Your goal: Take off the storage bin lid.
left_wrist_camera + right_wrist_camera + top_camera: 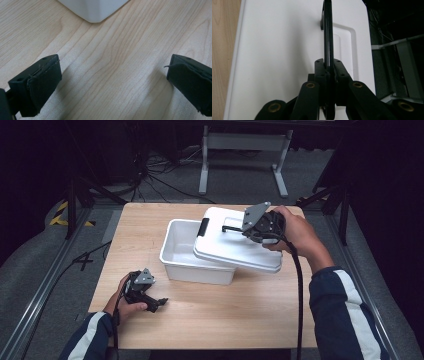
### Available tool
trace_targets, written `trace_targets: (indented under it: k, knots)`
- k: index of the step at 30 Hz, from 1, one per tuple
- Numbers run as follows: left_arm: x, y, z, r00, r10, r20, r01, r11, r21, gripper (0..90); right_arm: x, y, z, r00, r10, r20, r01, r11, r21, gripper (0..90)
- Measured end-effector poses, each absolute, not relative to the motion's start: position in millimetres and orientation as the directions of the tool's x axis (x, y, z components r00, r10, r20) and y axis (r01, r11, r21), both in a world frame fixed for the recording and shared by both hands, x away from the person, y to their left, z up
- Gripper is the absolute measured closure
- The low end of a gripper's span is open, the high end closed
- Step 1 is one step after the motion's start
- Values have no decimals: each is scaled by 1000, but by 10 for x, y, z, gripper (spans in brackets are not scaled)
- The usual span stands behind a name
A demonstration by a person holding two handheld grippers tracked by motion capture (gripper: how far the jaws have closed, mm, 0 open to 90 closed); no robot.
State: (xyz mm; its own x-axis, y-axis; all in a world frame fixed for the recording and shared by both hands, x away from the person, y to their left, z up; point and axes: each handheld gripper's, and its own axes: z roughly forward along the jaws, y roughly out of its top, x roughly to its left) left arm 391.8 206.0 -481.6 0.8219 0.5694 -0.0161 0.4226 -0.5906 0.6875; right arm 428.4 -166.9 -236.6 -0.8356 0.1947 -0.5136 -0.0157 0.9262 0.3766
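Note:
A white plastic box [186,254] stands in the middle of the wooden table [210,315]. Its white lid [235,245] is tilted over the box's right side, held up off it. My right gripper [248,231] is shut on the lid's black handle [327,30], which runs upright between the jaws over the lid's white top [282,50]. My left gripper [161,303] rests open on the table near the front left. Its two black pads [45,80] stand wide apart over bare wood, with a corner of the box [93,11] just beyond.
A black latch [203,227] sits at the lid's far left edge. The table's right rear edge lies close behind the right hand. Beyond the table are a grey floor, cables [150,180] and a white stand [240,150].

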Motion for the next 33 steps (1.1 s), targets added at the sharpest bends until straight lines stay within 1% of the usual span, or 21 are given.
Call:
trace_targets:
  k: [10,16,19,33]
  knots:
    - [3917,2059,-4819,821,571,-15,422,-588,690,1,4271,-1912,-2355,-830,224,-512,17,926,377,846]
    - [3913,2058,-4820,819,574,-17,425,-585,691,2,4232,-2118,-2347,-820,248,-516,29,918,396,846]
    - [3912,2058,-4822,818,575,-14,422,-583,694,3,4223,-2198,-2362,-819,250,-517,39,922,385,846]
    - [3903,2074,-4810,820,572,-9,423,-595,683,6,4180,-2589,-2421,-809,316,-496,110,910,400,845]
